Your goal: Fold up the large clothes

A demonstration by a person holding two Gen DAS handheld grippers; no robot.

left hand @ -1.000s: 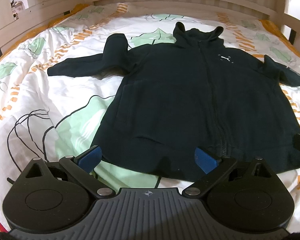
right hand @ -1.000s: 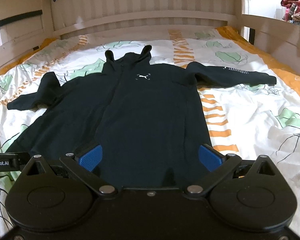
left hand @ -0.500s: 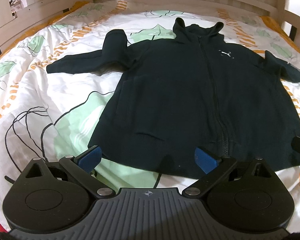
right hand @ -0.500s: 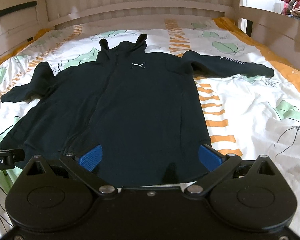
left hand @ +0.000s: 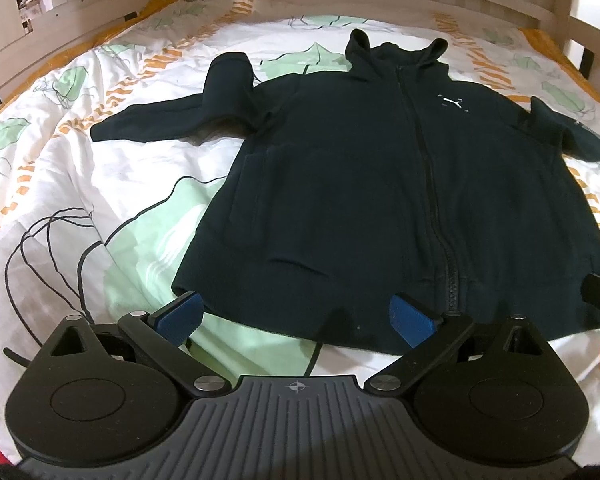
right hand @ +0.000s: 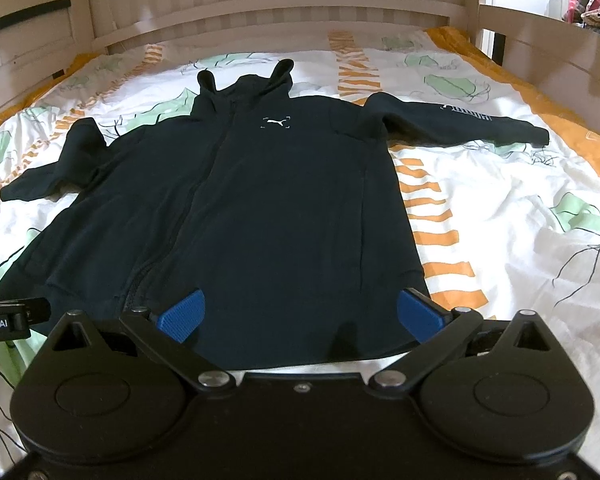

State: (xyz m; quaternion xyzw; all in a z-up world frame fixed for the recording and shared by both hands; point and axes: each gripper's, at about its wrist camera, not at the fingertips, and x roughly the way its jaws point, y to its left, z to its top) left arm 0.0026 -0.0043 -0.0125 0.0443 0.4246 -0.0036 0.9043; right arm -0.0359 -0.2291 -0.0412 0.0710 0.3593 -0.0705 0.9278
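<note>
Lying flat, the hoodie (left hand: 380, 184) points hood-away lengthwise; both grippers' jaws spread.

Ahead of both jaw pairs: hoodie (left hand: 352, 184), dark matt knit cloth, soft and lightly creased, white printed logo (right hand: 276, 123) on chest, ribbed hem nearest pads. Beneath it: bedsheet (left hand: 100, 184), thin smooth cotton-like cloth, wrinkled, printed green and orange. Beyond, far from jaws: bed frame (right hand: 260, 12), pale painted wood, slatted, satin sheen. Left gripper (left hand: 296, 316) and right gripper (right hand: 300, 314): matt black plastic, blue ridged fingertip pads (right hand: 178, 316), shiny metal pivot pins.
</note>
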